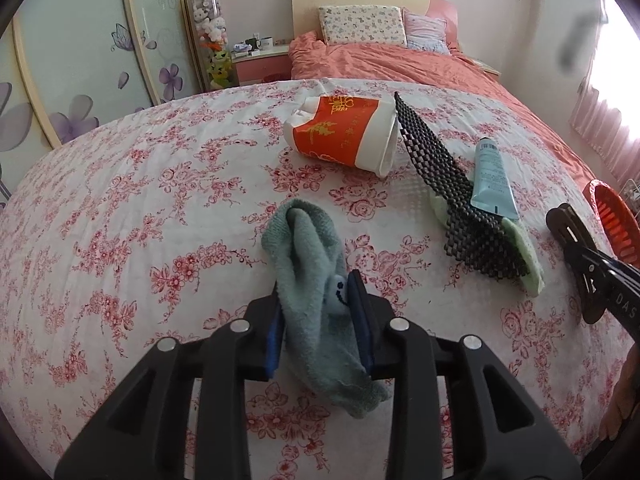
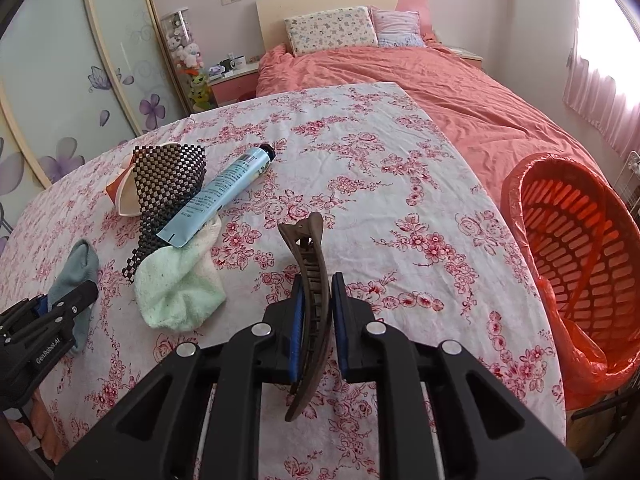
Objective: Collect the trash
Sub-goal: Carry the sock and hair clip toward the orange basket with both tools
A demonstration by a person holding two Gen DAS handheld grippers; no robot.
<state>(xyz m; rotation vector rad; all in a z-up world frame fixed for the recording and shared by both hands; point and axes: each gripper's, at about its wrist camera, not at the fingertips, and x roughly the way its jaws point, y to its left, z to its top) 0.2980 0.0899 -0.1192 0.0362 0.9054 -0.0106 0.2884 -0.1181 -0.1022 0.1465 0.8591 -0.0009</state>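
Spread across the foreground, a table (image 2: pixel 400 184) under a white cloth printed with red roses, a bed (image 2: pixel 460 92) in coral bedding behind it. At the table's right edge, an orange slatted basket (image 2: pixel 576 240) lined with a thin orange bag, mouth tilted toward the table. Lying on the cloth: a long strip of black mesh (image 1: pixel 448 172); under its near end, a pale green sock (image 2: pixel 176 284); tipped on its side beyond the mesh, a paper cup (image 1: pixel 344 132), white with an orange band and gold print, its base crumpled. Resting across the mesh and the green sock, a light blue tube (image 2: pixel 224 192) with a black cap, printed with small text. Clamped between the blue pads of the left gripper (image 1: pixel 320 320), a limp grey-blue sock (image 1: pixel 308 280), fuzzy, one end on the cloth ahead, the other drooping below the jaws. Pinched in the right gripper (image 2: pixel 316 320), a brown hair clip (image 2: pixel 312 304), curved, toothed along its inner edge, standing on edge over the cloth, left of the basket.
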